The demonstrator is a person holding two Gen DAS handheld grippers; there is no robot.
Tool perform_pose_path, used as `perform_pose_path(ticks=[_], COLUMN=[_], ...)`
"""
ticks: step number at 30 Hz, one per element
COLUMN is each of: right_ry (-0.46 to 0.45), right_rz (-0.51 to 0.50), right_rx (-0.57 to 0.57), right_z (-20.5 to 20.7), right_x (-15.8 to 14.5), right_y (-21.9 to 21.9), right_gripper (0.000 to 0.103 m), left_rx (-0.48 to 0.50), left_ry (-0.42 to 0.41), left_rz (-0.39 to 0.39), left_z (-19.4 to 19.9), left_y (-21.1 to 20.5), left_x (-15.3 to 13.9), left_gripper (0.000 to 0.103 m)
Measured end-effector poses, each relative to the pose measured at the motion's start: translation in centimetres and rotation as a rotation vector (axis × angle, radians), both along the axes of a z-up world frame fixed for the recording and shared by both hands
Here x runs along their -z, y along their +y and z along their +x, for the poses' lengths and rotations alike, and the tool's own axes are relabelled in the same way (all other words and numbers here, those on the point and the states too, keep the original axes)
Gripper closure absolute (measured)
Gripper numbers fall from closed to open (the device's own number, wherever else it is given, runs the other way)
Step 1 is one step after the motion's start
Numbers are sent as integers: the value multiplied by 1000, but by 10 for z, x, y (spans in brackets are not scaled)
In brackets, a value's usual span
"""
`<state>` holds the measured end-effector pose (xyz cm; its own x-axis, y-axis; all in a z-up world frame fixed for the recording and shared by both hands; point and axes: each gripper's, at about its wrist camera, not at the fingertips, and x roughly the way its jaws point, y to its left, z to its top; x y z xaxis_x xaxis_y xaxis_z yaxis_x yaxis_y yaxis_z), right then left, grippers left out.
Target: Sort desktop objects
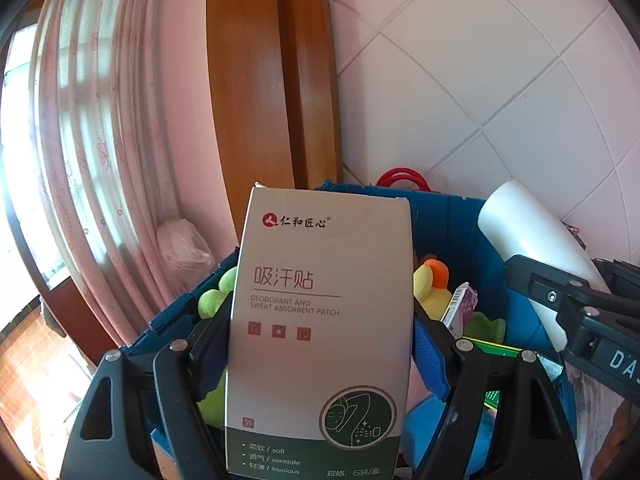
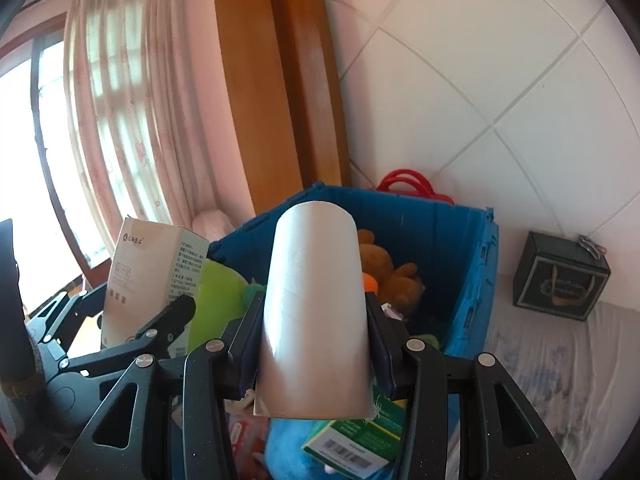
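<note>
Lower centre of the left wrist view, the left gripper point(image 1: 320, 344) has its fingers clamped on one tall white-and-green cardboard patch box point(image 1: 320, 320). In the right wrist view, the right gripper point(image 2: 314, 344) grips one white cylindrical roll point(image 2: 314, 312). Both hang over one blue plastic crate point(image 2: 472, 280) of plush toys. Only the right view shows one dark square box point(image 2: 560, 276) at right, and a brown plush bear point(image 2: 388, 272).

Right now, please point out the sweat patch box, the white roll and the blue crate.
sweat patch box point(image 1: 320, 320), left wrist view, printed front face
white roll point(image 2: 316, 308), right wrist view, curved side
blue crate point(image 2: 472, 280), right wrist view, right wall
</note>
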<state>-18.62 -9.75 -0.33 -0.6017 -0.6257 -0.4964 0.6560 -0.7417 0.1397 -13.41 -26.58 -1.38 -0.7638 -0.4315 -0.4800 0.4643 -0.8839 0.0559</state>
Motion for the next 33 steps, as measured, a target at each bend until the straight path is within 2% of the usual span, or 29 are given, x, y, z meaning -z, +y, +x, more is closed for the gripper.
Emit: perform_pose_path(ticks=[4, 14, 15, 17, 18, 19, 21, 24, 28, 33], right_ry=[-48, -72, -62, -41, -30, -24, -6, 15, 39, 78], right_rz=[37, 95, 103, 114, 116, 116, 115, 115, 115, 110], right_rx=[35, 119, 133, 152, 153, 156, 171, 190, 209, 210], right_z=[-9, -23, -21, -18, -14, -12, -4, 7, 26, 57], right_x=[13, 26, 26, 21, 19, 17, 12, 6, 1, -5], right_y=[-20, -42, -42, -42, -41, -39, -35, -28, -16, 5], right_gripper=[58, 57, 54, 39, 27, 19, 14, 0, 0, 0], left_rx=[46, 87, 89, 85, 83, 82, 78, 83, 86, 85], left_ry=[-25, -31, -28, -26, -25, -26, -27, -12, 33, 89], left_rz=[39, 64, 64, 60, 60, 63, 64, 62, 67, 36], left_z=[-13, -20, -18, -17, -17, -16, -14, -5, 19, 51], left_y=[-12, -31, -33, -32, -32, -33, -32, -28, -21, -1], left_x=[11, 18, 18, 17, 17, 17, 17, 15, 10, 0], left_gripper=[26, 25, 25, 24, 24, 24, 23, 23, 23, 20])
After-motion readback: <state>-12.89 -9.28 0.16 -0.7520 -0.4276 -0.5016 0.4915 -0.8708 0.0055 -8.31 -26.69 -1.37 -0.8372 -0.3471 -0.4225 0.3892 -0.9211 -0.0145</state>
